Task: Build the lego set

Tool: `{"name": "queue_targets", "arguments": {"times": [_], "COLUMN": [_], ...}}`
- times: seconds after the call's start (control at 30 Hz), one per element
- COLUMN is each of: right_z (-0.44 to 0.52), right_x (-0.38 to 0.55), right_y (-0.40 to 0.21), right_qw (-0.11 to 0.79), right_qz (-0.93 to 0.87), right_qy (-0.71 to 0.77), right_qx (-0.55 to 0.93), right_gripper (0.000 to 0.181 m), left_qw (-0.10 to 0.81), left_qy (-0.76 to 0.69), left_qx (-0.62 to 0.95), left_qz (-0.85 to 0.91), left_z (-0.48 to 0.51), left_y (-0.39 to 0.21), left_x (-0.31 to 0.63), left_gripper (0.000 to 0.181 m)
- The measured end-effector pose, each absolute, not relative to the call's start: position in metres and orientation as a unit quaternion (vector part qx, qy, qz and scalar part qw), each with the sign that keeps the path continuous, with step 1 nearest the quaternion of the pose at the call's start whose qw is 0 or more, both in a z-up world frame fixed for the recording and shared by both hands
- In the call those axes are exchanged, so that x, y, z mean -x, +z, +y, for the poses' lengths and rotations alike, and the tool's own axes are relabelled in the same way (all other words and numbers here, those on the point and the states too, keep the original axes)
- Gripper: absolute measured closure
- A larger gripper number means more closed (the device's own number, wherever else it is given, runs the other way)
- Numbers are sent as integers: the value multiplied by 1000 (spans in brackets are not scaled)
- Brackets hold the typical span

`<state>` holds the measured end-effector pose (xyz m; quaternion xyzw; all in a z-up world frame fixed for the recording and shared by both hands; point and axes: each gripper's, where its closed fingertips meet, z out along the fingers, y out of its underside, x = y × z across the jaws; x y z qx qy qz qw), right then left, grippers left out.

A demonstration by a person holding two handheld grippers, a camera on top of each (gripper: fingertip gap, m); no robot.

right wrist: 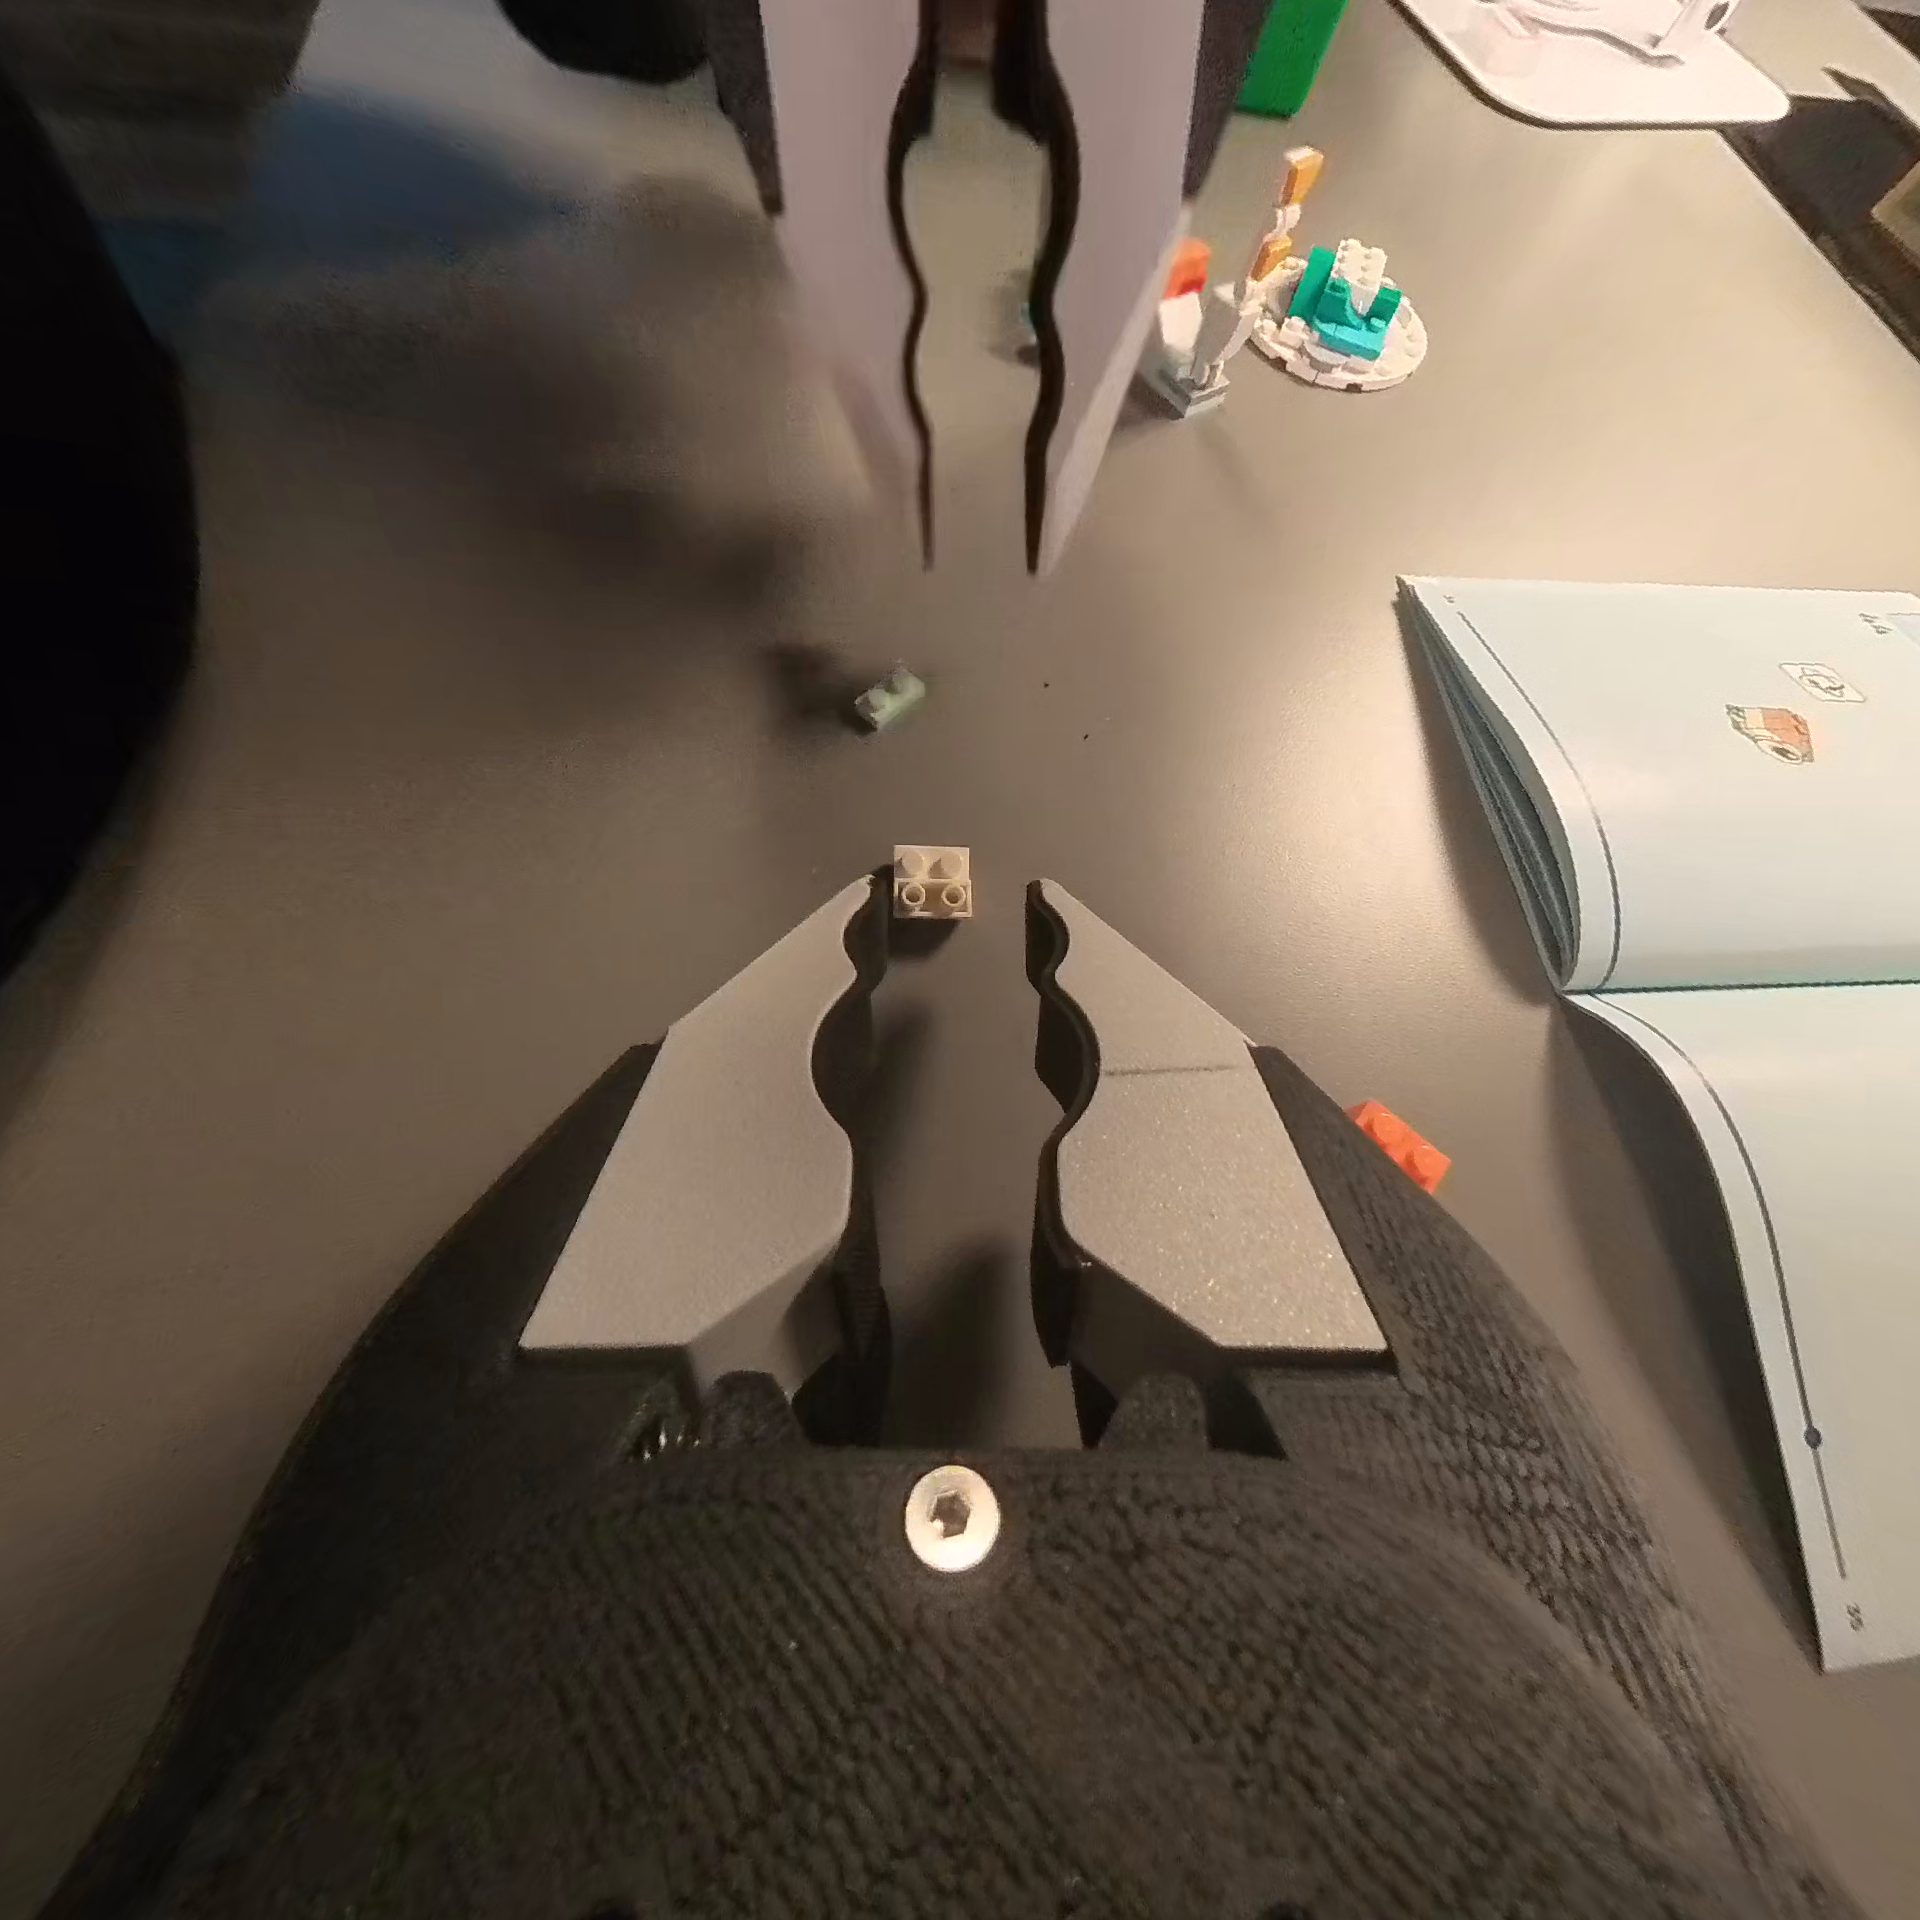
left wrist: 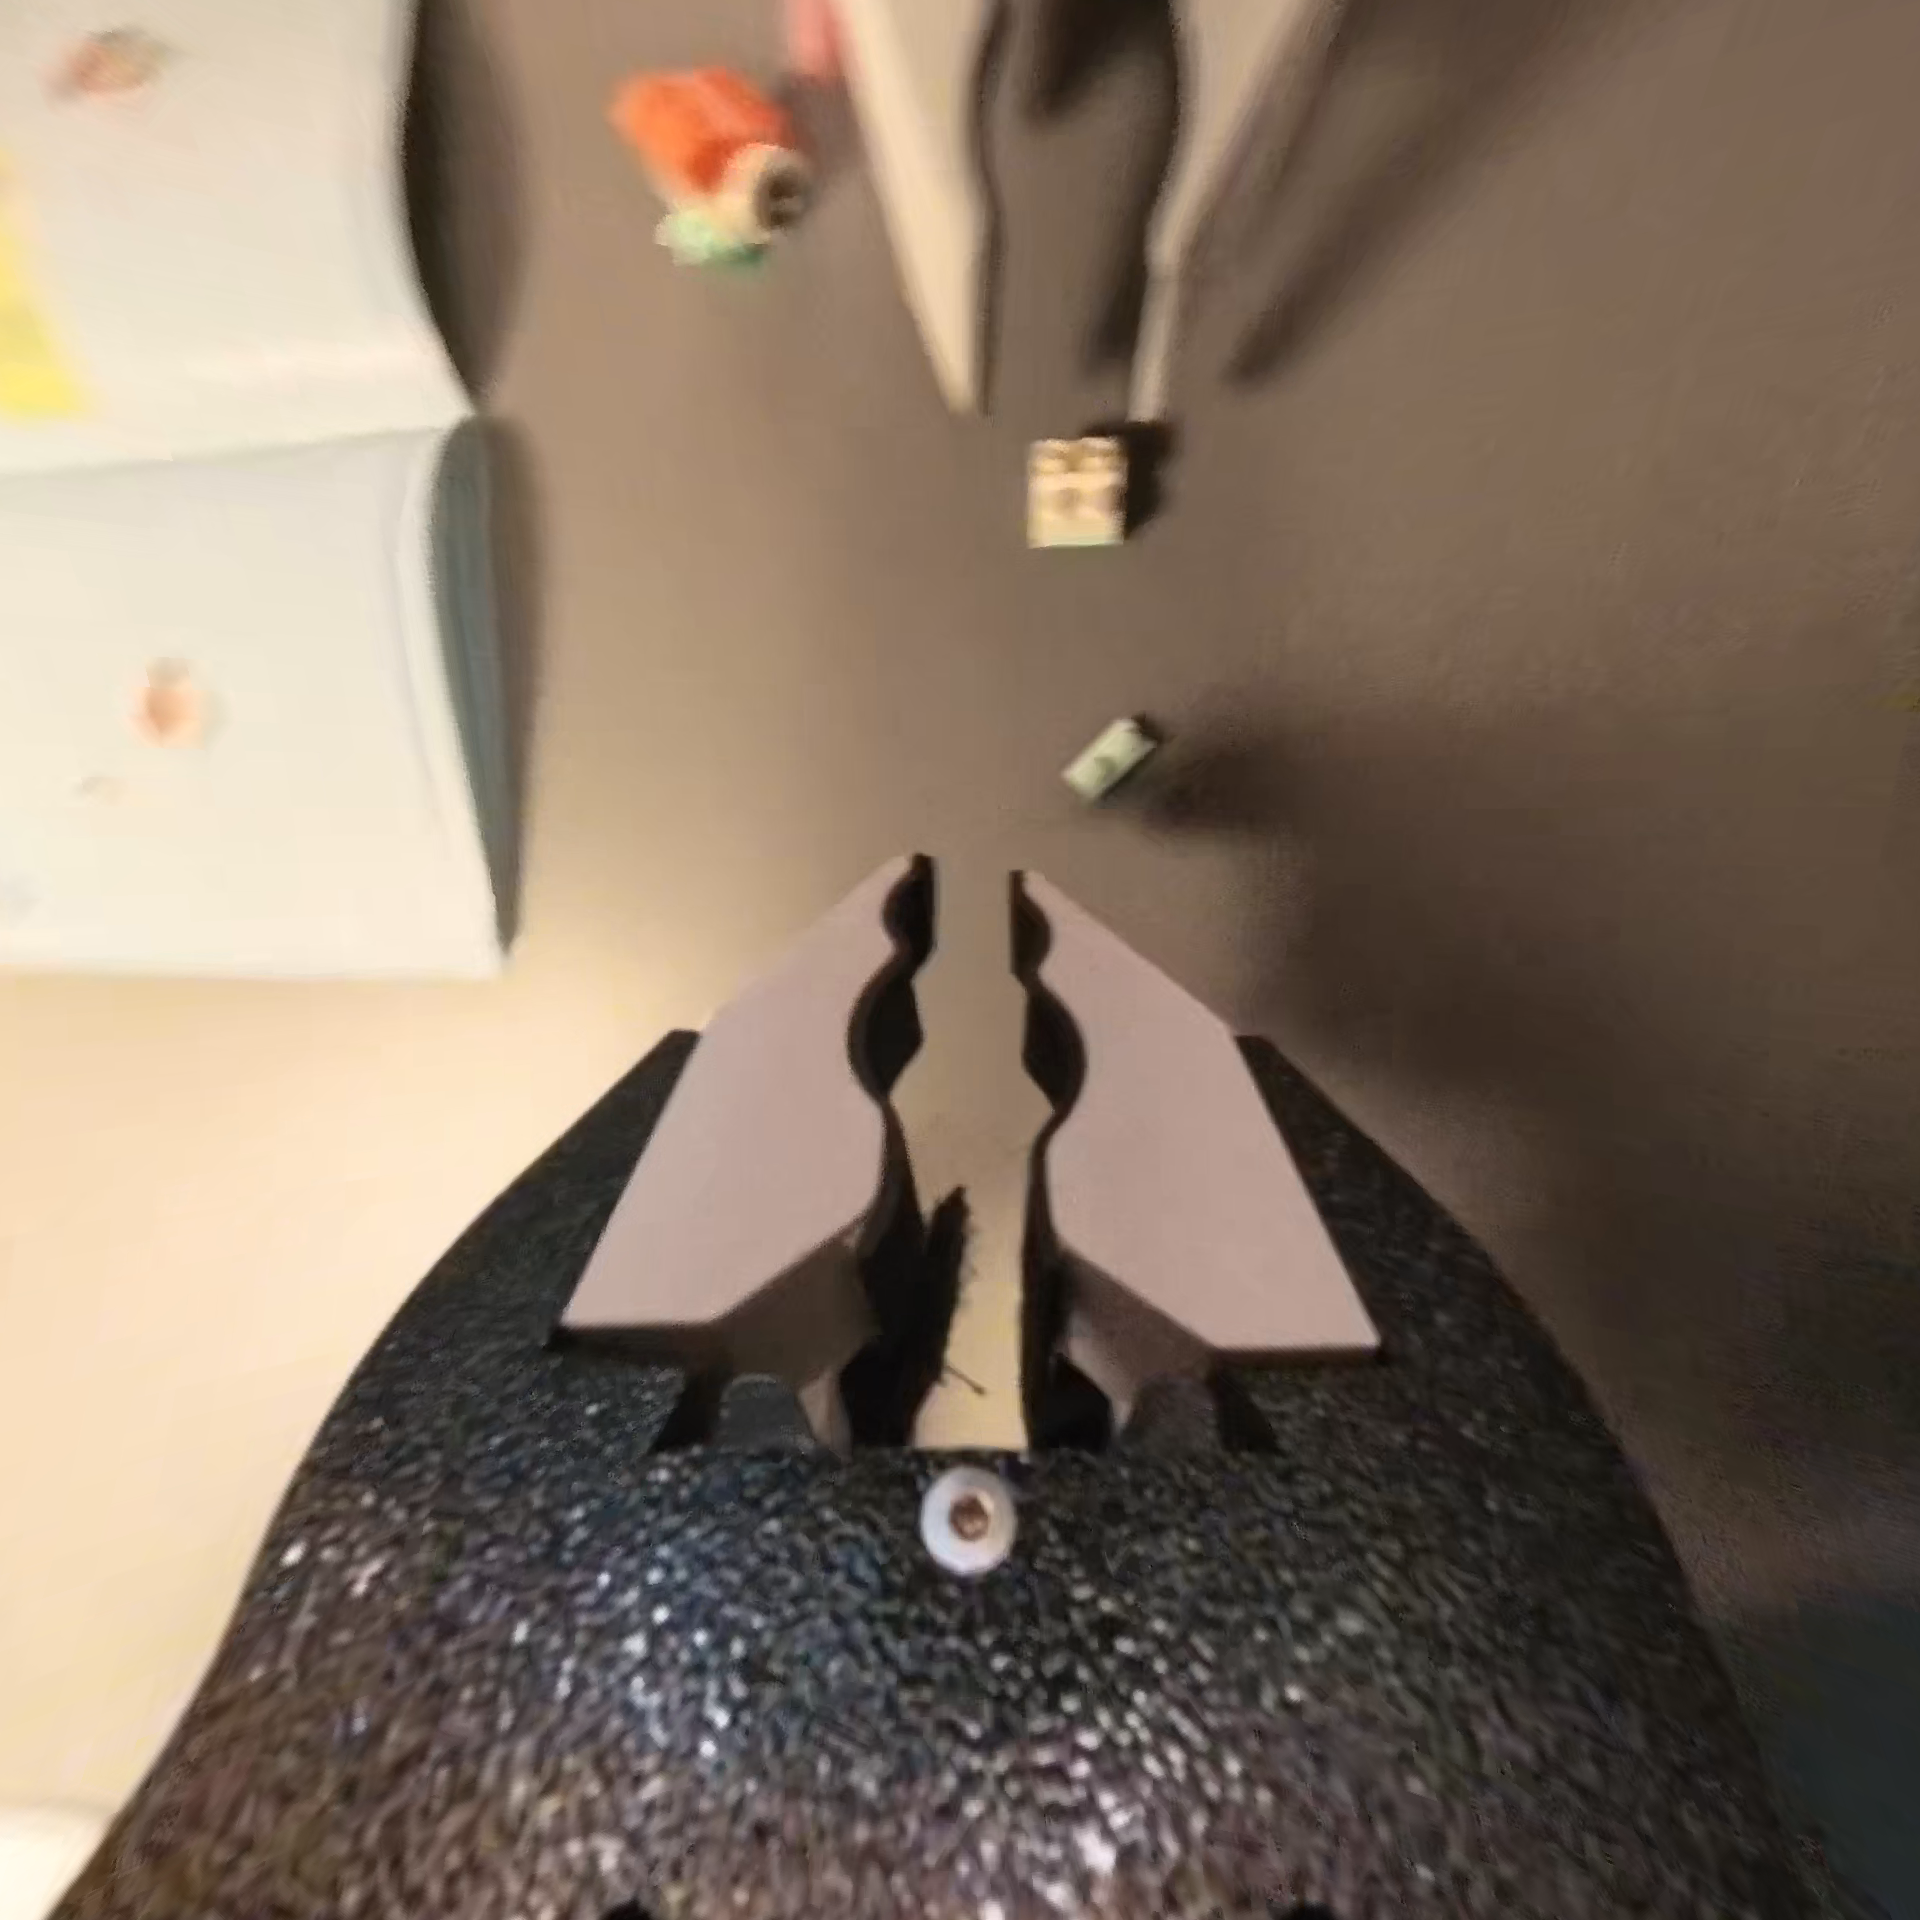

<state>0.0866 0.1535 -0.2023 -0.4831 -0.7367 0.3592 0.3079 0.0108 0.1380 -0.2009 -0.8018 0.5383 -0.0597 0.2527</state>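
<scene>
A small tan brick lies on the grey table just in front of my right gripper, close to its left fingertip. The right gripper is open and empty. A small pale green piece lies farther out. My left gripper is slightly open and empty; it also shows across the table in the right wrist view. In the left wrist view the green piece lies just ahead to the right, the tan brick beyond it, under the right gripper's fingers.
An open instruction booklet lies on the right of the table, and shows in the left wrist view. An orange brick lies beside my right gripper. A white round base with teal bricks, a thin white-and-orange stem and an orange assembly stand farther off. The gap from one gripper's tips to the other's is roughly 9 cm. It is some 4 cm from my left tips to the small pale green piece. Look for it in the left wrist view too.
</scene>
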Motion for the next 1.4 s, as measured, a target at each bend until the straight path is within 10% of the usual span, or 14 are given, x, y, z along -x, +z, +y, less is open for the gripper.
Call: {"name": "queue_targets", "arguments": {"times": [0.2, 0.4, 0.73, 1.4], "right_z": [153, 153, 152, 152], "right_x": [-86, -87, -87, -87], "right_y": [-205, -205, -206, -206], "right_qw": [305, 312, 310, 275], "right_qz": [-742, -743, -745, -732], "right_qy": [350, 348, 344, 369], "right_qx": [484, 480, 480, 503], "right_gripper": [156, 156, 157, 158], "left_qw": [370, 381, 425, 377], "left_qy": [-63, -153, -74, -145], "left_qx": [857, 878, 868, 884], "left_qz": [352, 244, 246, 235], "left_z": [127, 109, 118, 119], "left_y": [-189, -198, -203, -221], "left_x": [-5, -23, -18, -36], "left_gripper": [175, 131, 163, 150]}}
